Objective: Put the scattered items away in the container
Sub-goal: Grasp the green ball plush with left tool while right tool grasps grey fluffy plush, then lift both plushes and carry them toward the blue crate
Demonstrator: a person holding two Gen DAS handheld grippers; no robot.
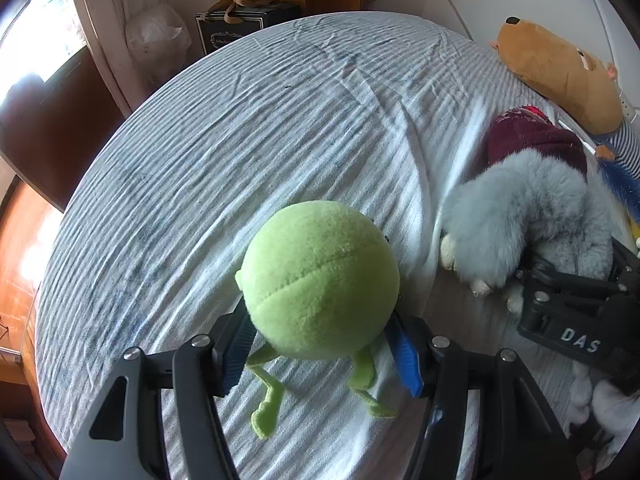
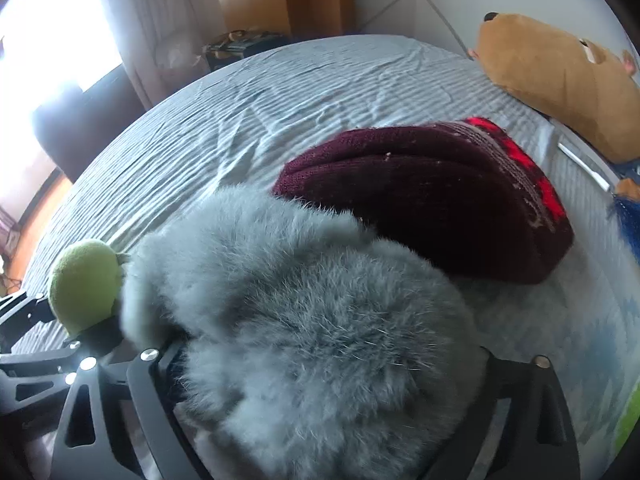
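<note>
My left gripper [image 1: 322, 356] is shut on a round green plush toy [image 1: 320, 280] with thin green legs, held just above the striped bed sheet [image 1: 224, 152]; the blue pads [image 1: 406, 354] press its sides. The toy also shows in the right wrist view [image 2: 84, 284] at the left. My right gripper [image 2: 328, 364] is closed around a grey furry plush [image 2: 304, 312], which hides the fingertips. In the left wrist view the grey plush [image 1: 528, 212] lies right of the green toy with the right gripper's body [image 1: 576, 316] on it. A maroon knit hat [image 2: 432, 196] lies just beyond the grey plush.
A brown plush animal [image 1: 560, 72] lies at the bed's far right. A dark gift bag [image 1: 240, 28] and a white plastic bag [image 1: 156, 36] stand beyond the bed's far edge. A blue fuzzy item [image 1: 620, 184] and white plush [image 1: 592, 396] are at the right. No container shows.
</note>
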